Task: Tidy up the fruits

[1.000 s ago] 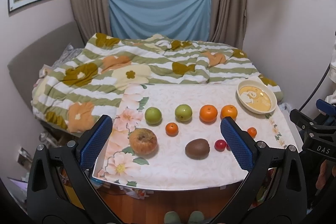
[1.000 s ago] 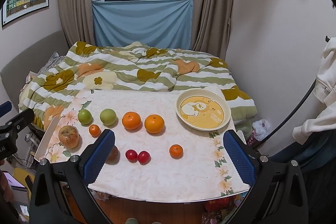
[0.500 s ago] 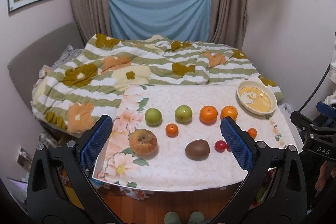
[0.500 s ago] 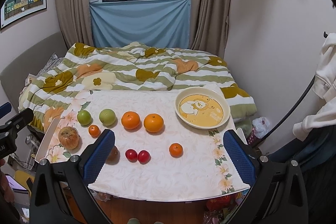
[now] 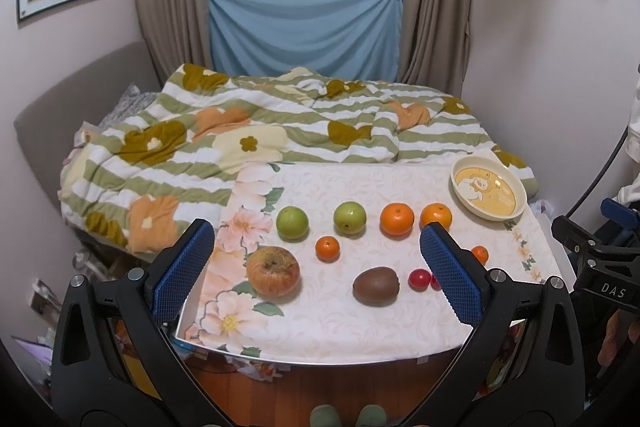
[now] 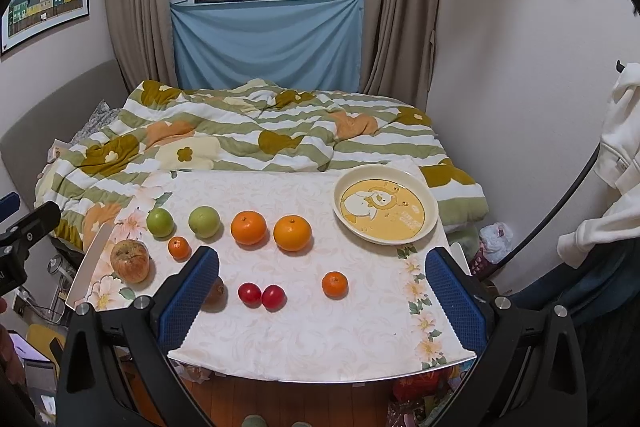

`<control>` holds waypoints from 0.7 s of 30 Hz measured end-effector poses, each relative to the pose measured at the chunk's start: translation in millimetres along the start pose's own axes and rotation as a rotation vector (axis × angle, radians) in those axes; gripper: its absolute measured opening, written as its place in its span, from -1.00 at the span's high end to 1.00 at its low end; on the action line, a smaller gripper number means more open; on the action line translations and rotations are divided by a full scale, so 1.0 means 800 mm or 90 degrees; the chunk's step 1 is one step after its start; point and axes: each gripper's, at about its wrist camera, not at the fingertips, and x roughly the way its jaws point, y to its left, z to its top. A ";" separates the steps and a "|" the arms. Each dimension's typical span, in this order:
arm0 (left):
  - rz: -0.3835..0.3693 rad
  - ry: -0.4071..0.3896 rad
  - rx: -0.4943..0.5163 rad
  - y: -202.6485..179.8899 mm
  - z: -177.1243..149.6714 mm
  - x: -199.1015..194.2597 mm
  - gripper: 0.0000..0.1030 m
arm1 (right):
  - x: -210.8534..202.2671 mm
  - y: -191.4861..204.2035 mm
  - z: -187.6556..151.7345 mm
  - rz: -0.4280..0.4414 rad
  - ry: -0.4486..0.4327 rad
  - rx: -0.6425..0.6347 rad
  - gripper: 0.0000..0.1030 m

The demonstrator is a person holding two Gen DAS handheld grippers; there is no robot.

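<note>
Fruit lies on a white floral table (image 5: pixel 320 323) (image 6: pixel 312 339). Two green apples (image 5: pixel 292 223) (image 6: pixel 160 222) and two oranges (image 5: pixel 397 219) (image 6: pixel 292 227) form a back row. In front lie a wrinkled apple (image 5: pixel 273 270) (image 6: pixel 130 260), small mandarins (image 5: pixel 327 249) (image 6: pixel 335 284), a kiwi (image 5: pixel 375 285) and two red tomatoes (image 6: pixel 261 295). A yellow cartoon plate (image 5: pixel 488 193) (image 6: pixel 385 209) sits empty at the back right. My left gripper (image 5: pixel 320 279) is open and empty before the table's front edge. My right gripper (image 6: pixel 322 291) is open and empty there too.
A bed with a striped floral quilt (image 5: pixel 260 131) lies behind the table. The wall is close on the right, with white clothing (image 6: pixel 616 163) hanging there. The table's front edge drops to a wooden floor (image 6: pixel 312 403).
Both views have tilted up slightly, so the table and fruit sit a little lower in frame. No fruit has moved. Both grippers stay open.
</note>
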 end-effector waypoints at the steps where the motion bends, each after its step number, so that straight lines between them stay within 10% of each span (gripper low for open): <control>1: 0.000 -0.001 0.000 -0.001 0.001 0.000 -1.00 | 0.000 0.001 -0.001 -0.001 -0.002 0.000 -0.99; 21: -0.001 -0.001 -0.002 0.004 -0.001 0.000 -1.00 | 0.000 0.005 0.000 0.003 -0.004 0.000 -0.99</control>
